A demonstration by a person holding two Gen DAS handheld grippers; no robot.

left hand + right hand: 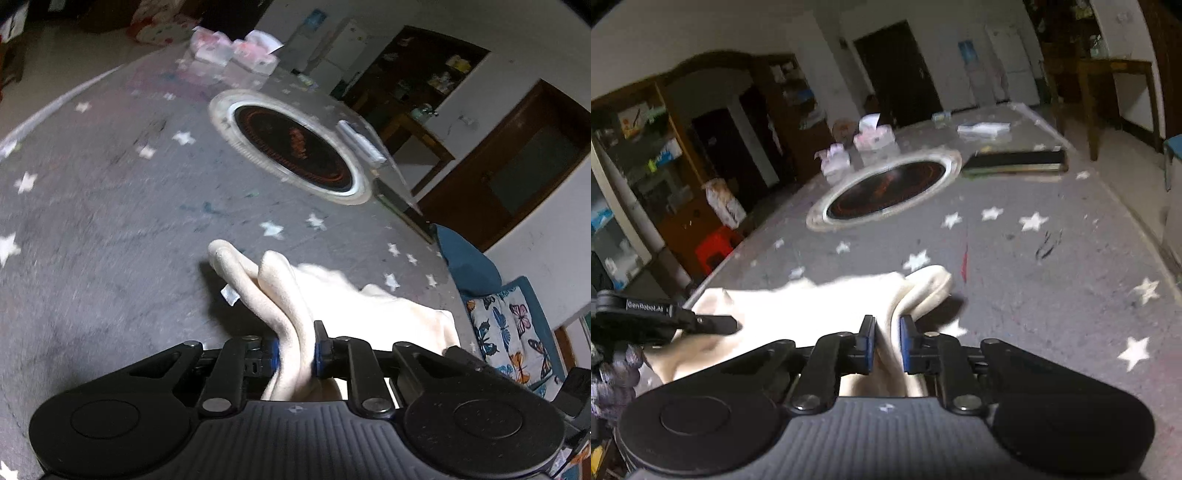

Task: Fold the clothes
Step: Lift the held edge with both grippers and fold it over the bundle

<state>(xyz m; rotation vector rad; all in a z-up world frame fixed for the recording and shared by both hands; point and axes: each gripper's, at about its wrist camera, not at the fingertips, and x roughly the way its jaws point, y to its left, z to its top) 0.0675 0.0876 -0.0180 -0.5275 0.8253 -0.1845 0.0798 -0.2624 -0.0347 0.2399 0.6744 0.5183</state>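
While both hands lift the cream cloth (pixel 295 314) just over the grey star tablecloth (pixel 110 221), the left gripper (pixel 295 350) is pinched tight on one bunched edge. The right gripper (pixel 886 343) is nearly closed on the other edge, though the blur makes it hard to see if both pads press. Holding two edges like this probably lets the cloth hang straight so it can be laid flat and folded.
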